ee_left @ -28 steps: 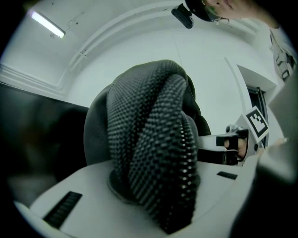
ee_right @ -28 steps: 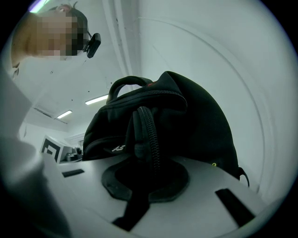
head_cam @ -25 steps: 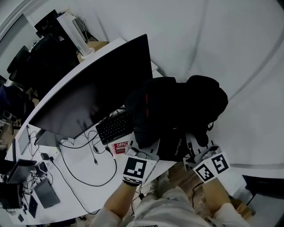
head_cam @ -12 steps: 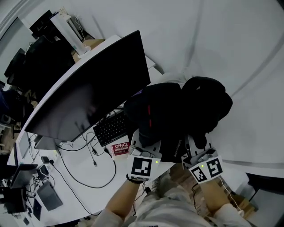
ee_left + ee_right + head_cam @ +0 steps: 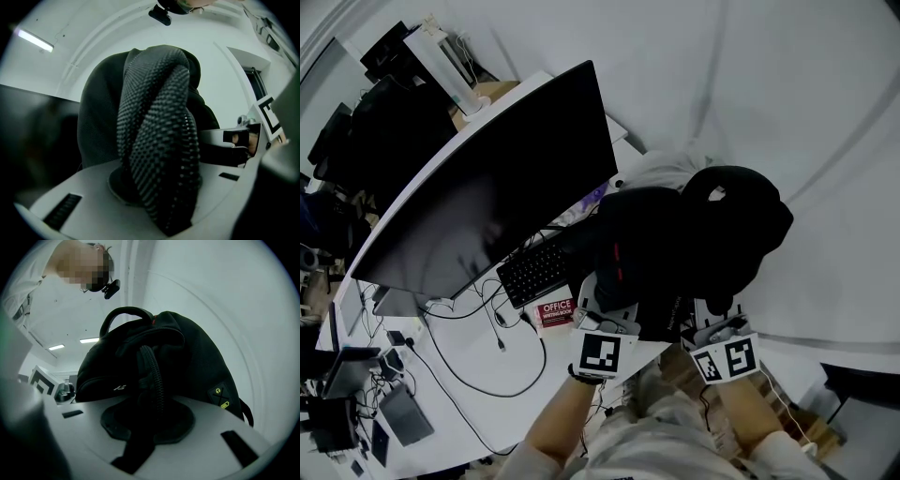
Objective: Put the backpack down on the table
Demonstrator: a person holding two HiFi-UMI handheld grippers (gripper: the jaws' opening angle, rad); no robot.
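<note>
The backpack [image 5: 675, 253] is black. In the head view it sits over the near right corner of the white tabletop [image 5: 487, 394], just to the right of the keyboard [image 5: 539, 267] and in front of the right end of the monitor [image 5: 497, 187]. No view shows whether its base touches the tabletop.

1. Left claw [image 5: 605, 298]: you hold it at the near left side of the backpack. Its jaws are pressed in on a padded mesh strap [image 5: 159, 154]. In the left gripper view the strap fills the gap between them and rises in a thick loop towards the body of the bag.

2. Right claw [image 5: 712, 319]: you hold it at the near right side of the backpack. Its jaws are opening. In the right gripper view a narrow dark strap [image 5: 152, 380] runs down between them, and the pads appear to be in contact with it.

3. Bag attitude: in the right gripper view the backpack stands upright. Its carry handle [image 5: 124, 315] arches over the top and two small yellow marks [image 5: 220, 397] show on the side panel.

4. Surroundings: a red box [image 5: 553, 312] lies on the tabletop just below the keyboard, next to the left claw. Loose black cables [image 5: 459, 352] trail across the tabletop to the left.
</note>
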